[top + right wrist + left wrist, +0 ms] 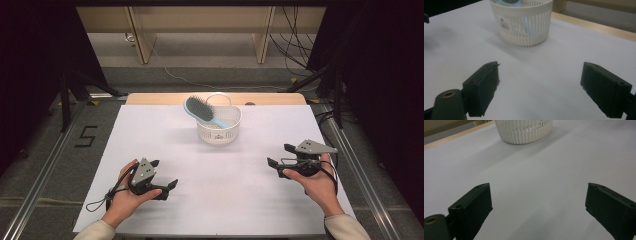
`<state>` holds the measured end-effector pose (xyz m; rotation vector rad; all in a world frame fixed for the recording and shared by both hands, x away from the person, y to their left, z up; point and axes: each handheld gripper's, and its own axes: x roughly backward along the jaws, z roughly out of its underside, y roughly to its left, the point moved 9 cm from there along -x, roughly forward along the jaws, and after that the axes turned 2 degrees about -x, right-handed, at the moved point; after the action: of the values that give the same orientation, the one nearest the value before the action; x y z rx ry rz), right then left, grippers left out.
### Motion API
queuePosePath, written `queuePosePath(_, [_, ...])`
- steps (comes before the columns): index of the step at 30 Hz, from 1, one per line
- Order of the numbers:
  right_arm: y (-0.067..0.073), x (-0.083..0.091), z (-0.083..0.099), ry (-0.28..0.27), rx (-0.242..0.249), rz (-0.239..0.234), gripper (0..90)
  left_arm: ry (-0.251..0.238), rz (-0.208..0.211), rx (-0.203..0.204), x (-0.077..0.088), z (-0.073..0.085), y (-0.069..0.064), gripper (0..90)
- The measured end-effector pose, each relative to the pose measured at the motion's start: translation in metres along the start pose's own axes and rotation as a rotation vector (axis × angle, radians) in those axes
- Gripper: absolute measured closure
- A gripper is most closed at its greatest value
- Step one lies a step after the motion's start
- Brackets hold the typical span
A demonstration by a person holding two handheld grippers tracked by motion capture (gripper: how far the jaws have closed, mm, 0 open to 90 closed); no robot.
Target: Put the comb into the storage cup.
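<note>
The blue-handled grey hairbrush (204, 112), slanted across the white slotted plastic basket (218, 132) at upper centre, is flanked by the wide-open, empty left gripper (165, 173) and right gripper (280, 155).

My left hand (125, 192) holds the left gripper (167, 174) low at the near left, its jaws spread wide and aimed forward and to the right. My right hand (315, 182) holds the right gripper (280, 156) at the near right, jaws likewise spread wide, aimed forward and to the left. Both forearms enter from the bottom edge in pale sleeves, well apart.
</note>
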<state>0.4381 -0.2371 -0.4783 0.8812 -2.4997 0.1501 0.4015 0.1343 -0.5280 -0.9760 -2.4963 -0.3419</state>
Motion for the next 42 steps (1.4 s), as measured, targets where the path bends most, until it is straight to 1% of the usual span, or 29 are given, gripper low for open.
queuePosePath(21, [0.001, 0.017, 0.021, 0.011, -0.010, 0.007, 16.0, -0.001, -0.006, 0.002, 0.000, 0.000, 0.001, 6.4])
queuePosePath(28, [0.002, 0.023, 0.030, 0.015, -0.016, 0.002, 16.0, -0.002, -0.007, 0.003, 0.000, 0.001, 0.002, 6.4])
queuePosePath(35, [0.007, 0.027, 0.042, 0.028, -0.013, -0.008, 16.3, -0.004, -0.006, 0.000, 0.000, 0.000, 0.001, 6.4])
queuePosePath(42, [0.008, 0.028, 0.041, 0.003, -0.009, -0.007, 16.5, -0.005, -0.003, -0.001, 0.000, -0.001, 0.001, 6.4])
